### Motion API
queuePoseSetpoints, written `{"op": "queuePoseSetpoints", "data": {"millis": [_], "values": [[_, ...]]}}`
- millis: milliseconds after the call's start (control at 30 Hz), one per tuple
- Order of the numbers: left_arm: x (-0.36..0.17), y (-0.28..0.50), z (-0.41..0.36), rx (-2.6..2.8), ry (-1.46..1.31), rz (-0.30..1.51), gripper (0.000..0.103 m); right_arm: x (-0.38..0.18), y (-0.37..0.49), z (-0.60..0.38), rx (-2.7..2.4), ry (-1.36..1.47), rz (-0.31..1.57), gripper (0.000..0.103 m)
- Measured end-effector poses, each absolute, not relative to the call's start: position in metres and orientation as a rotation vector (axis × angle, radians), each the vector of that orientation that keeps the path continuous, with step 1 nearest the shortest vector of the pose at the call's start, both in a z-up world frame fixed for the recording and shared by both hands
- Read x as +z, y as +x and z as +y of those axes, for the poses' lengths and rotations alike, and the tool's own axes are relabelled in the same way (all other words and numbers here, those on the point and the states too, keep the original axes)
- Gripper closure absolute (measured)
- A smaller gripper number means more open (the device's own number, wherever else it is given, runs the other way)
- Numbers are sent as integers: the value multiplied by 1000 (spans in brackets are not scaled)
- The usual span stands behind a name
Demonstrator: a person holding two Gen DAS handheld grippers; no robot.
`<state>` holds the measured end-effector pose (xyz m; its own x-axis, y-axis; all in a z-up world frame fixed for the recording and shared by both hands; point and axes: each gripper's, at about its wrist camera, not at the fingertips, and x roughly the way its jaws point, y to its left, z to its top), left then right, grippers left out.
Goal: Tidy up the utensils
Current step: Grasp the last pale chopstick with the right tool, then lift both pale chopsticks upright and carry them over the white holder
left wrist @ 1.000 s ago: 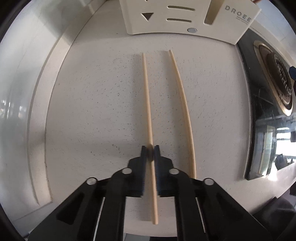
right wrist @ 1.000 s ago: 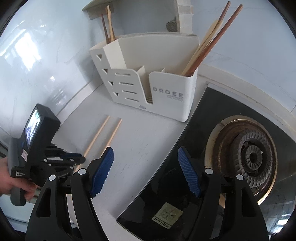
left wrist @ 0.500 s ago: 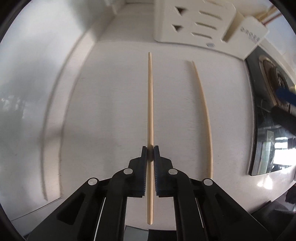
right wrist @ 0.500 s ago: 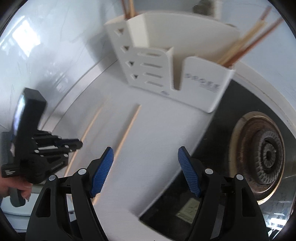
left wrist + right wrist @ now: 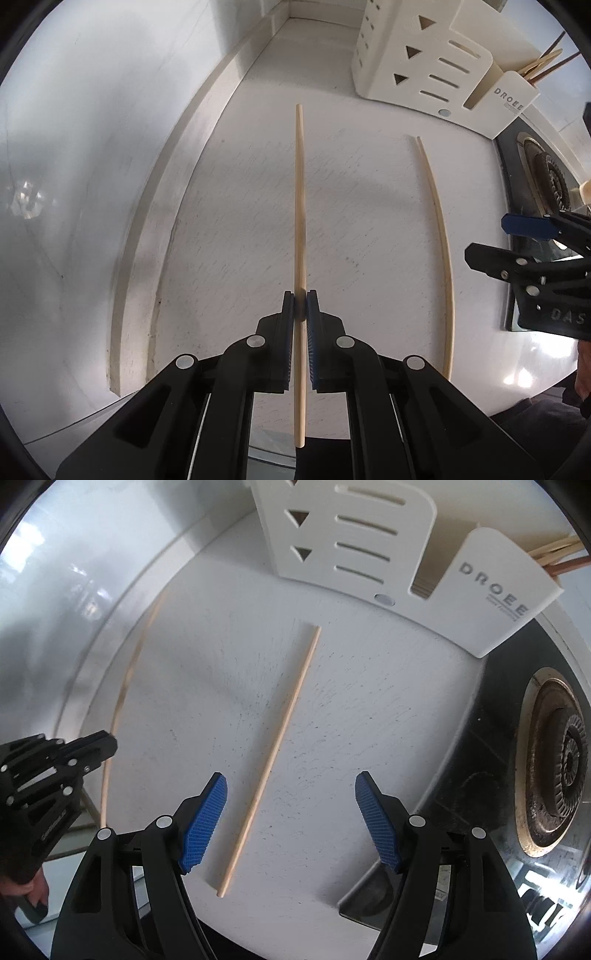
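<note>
Countertop [image 5: 369, 709] open around loose chopstick [image 5: 275, 746] (holder [image 5: 369, 565] behind).

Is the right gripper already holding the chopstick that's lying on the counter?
No, the right gripper is open above the chopstick.

The utensil holder [image 5: 354, 550] is cut off at the top edge of the right wrist view; its compartment contents are hidden except for stick tips [image 5: 554, 554] at the right. The held chopstick [image 5: 125, 686] appears blurred there. The gas burner [image 5: 552, 181] is only partly visible in the left wrist view.
</note>
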<state>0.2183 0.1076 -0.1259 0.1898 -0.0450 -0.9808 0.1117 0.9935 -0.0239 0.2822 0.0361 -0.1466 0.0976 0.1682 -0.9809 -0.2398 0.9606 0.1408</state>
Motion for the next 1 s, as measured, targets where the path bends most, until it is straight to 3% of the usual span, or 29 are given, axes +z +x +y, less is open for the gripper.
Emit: {"op": "queuePoseSetpoints", "data": {"millis": [167, 333, 600, 700, 767, 1000], "values": [[-128, 219, 111, -140, 45, 1366, 97, -160, 292, 48, 280, -44, 1519, 33], [-126, 221, 122, -147, 23, 1362, 97, -172, 299, 53, 240, -53, 1575, 49], [-117, 219, 130, -144, 5, 1350, 97, -185, 313, 64, 230, -106, 1626, 56], [-115, 217, 129, -145, 24, 1349, 97, -189, 319, 73, 227, -161, 1651, 66], [-115, 214, 126, -150, 28, 1346, 97, -192, 326, 72, 226, -140, 1686, 84], [-112, 212, 121, -163, 23, 1348, 97, -200, 345, 67, 225, -98, 1735, 96]]}}
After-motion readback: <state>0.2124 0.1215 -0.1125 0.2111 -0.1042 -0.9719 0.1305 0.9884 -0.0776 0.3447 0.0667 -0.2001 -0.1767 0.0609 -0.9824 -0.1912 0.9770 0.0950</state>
